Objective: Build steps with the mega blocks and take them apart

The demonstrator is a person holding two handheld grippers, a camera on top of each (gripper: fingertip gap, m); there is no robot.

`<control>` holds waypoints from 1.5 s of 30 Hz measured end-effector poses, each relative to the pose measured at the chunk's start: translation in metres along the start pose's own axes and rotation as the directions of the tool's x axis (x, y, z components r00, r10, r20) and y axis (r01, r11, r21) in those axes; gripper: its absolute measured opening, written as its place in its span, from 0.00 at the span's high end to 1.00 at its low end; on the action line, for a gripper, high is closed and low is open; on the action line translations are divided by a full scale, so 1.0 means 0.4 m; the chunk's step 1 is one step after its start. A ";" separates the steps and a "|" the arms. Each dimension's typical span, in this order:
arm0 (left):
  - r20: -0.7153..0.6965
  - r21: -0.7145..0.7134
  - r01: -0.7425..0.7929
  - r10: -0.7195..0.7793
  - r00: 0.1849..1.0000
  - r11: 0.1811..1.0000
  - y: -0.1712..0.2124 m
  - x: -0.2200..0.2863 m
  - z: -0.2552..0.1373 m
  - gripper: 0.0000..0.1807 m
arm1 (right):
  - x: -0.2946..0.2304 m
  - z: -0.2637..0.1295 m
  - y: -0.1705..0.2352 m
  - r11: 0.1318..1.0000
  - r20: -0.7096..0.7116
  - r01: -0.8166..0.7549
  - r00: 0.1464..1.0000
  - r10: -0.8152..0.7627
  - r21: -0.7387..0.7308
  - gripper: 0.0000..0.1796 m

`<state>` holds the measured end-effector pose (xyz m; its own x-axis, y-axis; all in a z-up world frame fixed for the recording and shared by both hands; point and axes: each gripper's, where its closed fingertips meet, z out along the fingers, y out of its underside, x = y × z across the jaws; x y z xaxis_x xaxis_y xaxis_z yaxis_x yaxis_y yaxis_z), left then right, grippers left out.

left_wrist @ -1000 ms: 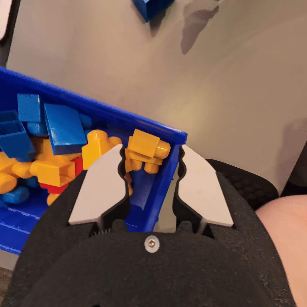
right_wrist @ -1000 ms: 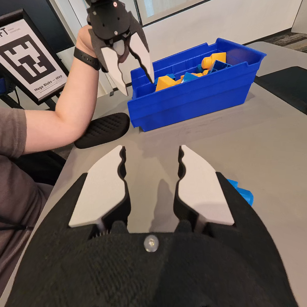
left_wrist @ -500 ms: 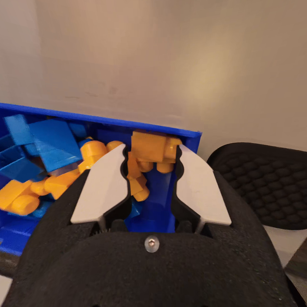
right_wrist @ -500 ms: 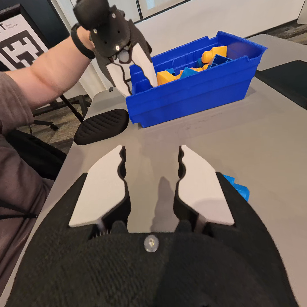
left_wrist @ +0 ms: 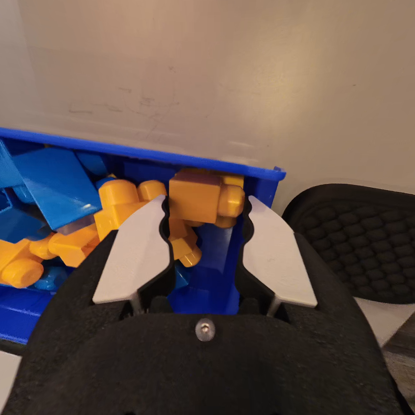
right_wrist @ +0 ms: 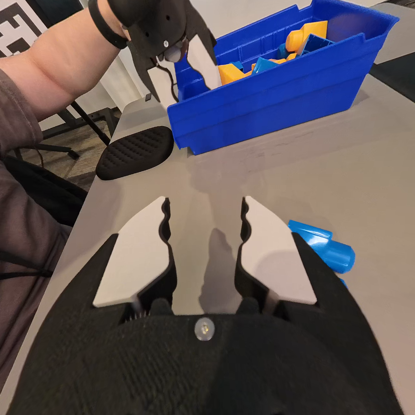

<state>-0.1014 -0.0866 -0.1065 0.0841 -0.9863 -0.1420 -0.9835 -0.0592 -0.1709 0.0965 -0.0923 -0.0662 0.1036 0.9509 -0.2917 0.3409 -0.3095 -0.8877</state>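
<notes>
A blue bin [left_wrist: 143, 155] holds several yellow and blue mega blocks. My left gripper [left_wrist: 205, 198] is open and reaches into the bin's near end, its jaws on either side of a yellow block [left_wrist: 197, 199] without closing on it. In the right wrist view the left gripper [right_wrist: 186, 89] hangs over the end of the bin [right_wrist: 269, 107], one finger inside and one outside. My right gripper [right_wrist: 205, 199] is open and empty, low over the grey table [right_wrist: 292, 170]. A light blue block [right_wrist: 325, 247] lies on the table just right of its right finger.
A black padded armrest [right_wrist: 134, 152] sits at the table's left edge beside the bin; it also shows in the left wrist view [left_wrist: 359, 242]. A person's forearm [right_wrist: 56, 62] and grey sleeve are at the left. A sign board with a black-and-white marker stands at the far left. The grippers' ends are close to 20 cm from one another.
My left gripper has dropped lower and turned into the bin's end, bringing the yellow block between its jaws. The right gripper has stayed nearly still, open over the table.
</notes>
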 end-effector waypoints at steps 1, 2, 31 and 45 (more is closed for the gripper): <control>0.004 -0.001 0.017 -0.017 1.000 1.000 0.005 -0.003 -0.009 0.65 | -0.001 0.000 0.000 1.000 0.002 0.000 1.000 0.000 0.001 0.66; 0.014 0.017 0.032 -0.032 0.999 0.999 0.006 -0.008 -0.022 0.65 | -0.001 -0.001 -0.002 1.000 0.002 0.002 1.000 -0.002 0.004 0.66; -0.369 0.617 0.064 0.217 0.904 0.784 -0.539 0.235 -0.275 0.64 | -0.256 -0.072 -0.094 0.326 -0.164 0.913 0.292 -0.942 -0.245 0.80; 0.174 0.574 0.209 -0.367 0.914 0.792 -0.547 -0.013 0.000 0.38 | 0.186 -0.289 0.294 0.613 -0.641 -0.460 0.760 -0.101 -0.642 0.80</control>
<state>0.1135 -0.0686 -0.0682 0.4652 -0.8531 -0.2363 -0.6692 -0.1641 -0.7247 0.2521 -0.0571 -0.1510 0.6438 0.7591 0.0963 0.7613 -0.6226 -0.1812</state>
